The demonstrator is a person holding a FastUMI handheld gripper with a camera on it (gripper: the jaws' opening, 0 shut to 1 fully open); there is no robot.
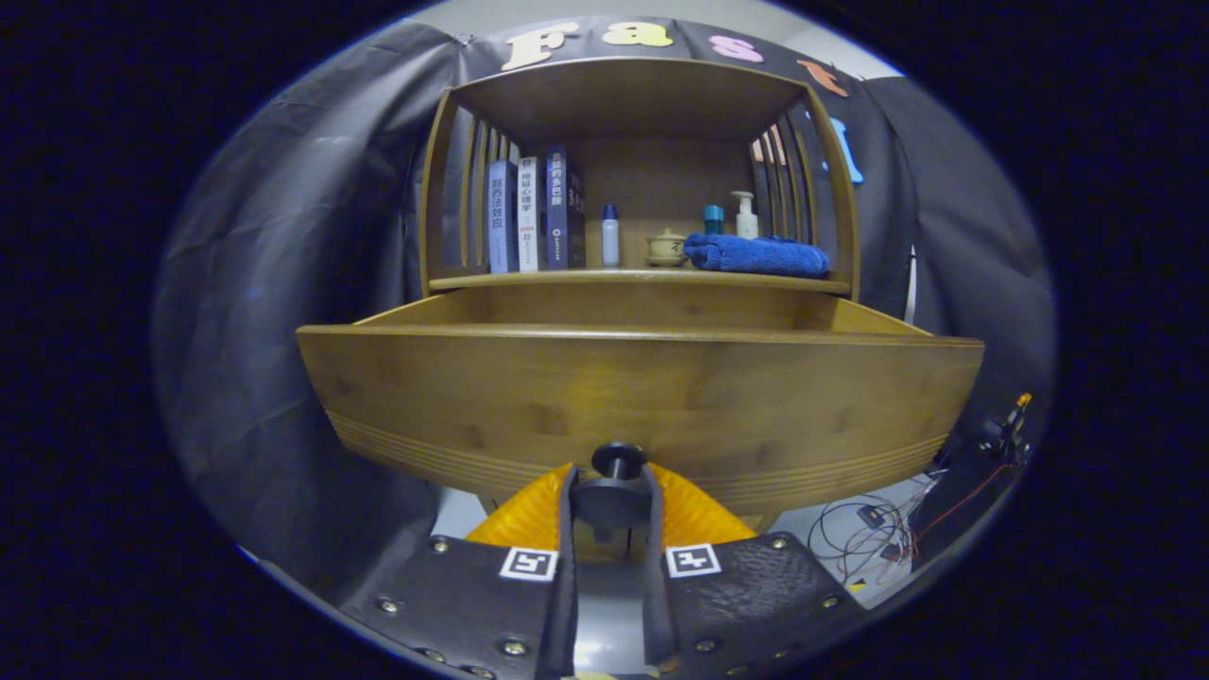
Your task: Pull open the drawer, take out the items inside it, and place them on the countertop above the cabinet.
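The gripper [612,505] is closed on the round dark knob [619,461] at the lower middle of the wide bamboo drawer front [642,401], with one finger pressing on each side of the knob's stem and disc. The drawer stands pulled out towards the camera; its side walls run back to the cabinet and its rear inner wall [642,304] is visible, but the front panel hides the floor of the drawer, so what lies inside cannot be told. Judgement: the opening step is complete or nearly so. The next move calls for releasing the knob, lifting the gripper above the drawer's front edge and looking down into it to locate the items. Above the drawer, the wooden countertop [604,279] already carries three upright books [534,215] at its left end, a small white bottle with a blue cap [610,236], a small lidded ceramic pot [666,247], and a folded blue towel [756,253] at its right end with a teal-capped bottle [714,219] and a white pump bottle [746,215] behind it. Free space appears along the front edge at the middle.
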